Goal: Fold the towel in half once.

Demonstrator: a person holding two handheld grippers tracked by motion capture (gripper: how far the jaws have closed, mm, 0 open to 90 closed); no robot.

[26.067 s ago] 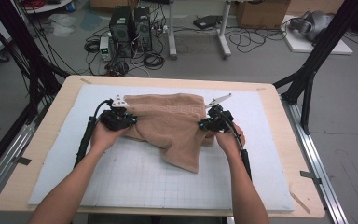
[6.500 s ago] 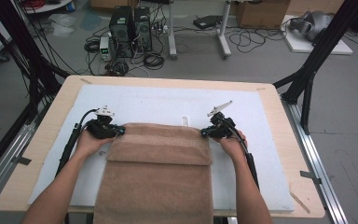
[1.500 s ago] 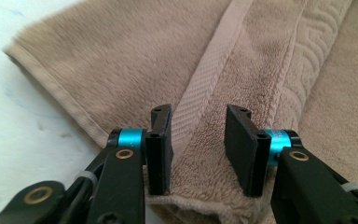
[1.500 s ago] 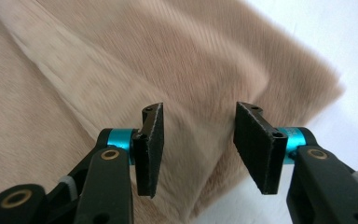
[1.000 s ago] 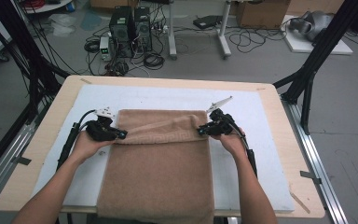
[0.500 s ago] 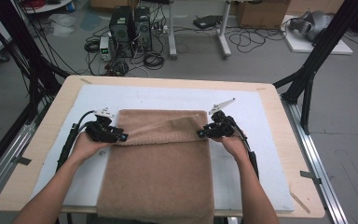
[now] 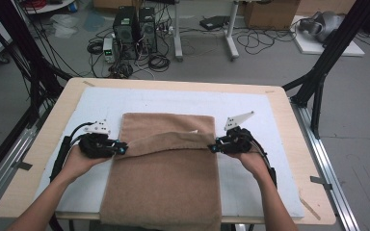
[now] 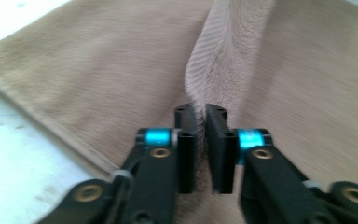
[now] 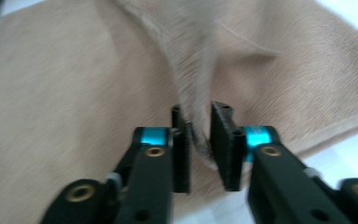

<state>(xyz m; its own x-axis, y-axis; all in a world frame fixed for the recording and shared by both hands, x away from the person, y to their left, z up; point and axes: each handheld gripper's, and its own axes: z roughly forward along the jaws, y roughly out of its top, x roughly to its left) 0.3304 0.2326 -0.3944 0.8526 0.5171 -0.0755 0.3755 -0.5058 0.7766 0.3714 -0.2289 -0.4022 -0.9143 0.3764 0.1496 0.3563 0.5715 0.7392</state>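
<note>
A tan towel (image 7: pixel 164 187) lies lengthwise on the white mat (image 7: pixel 173 98), and its near end hangs over the table's front edge. A raised ridge of cloth runs across it between the two grippers. My left gripper (image 7: pixel 124 147) is at the towel's left side, shut on the upright fold (image 8: pixel 214 51) between its pads (image 8: pixel 200 114); its jaws have just been closing. My right gripper (image 7: pixel 211 147) is at the towel's right side, with the towel's edge (image 9: pixel 193 84) pinched between its pads (image 9: pixel 198 112); its jaws have just been opening a little around the cloth.
The mat covers a wooden table (image 7: pixel 48 139) with metal rails along both sides. Bare mat shows beyond the towel and to its left and right. On the floor behind the table are computer boxes (image 7: pixel 135 26), cables and black frame legs (image 7: pixel 318 82).
Both hands have moved toward the person and risen a little. With them the pinched cloth has come up into a ridge across the towel, which lay flatter before.
</note>
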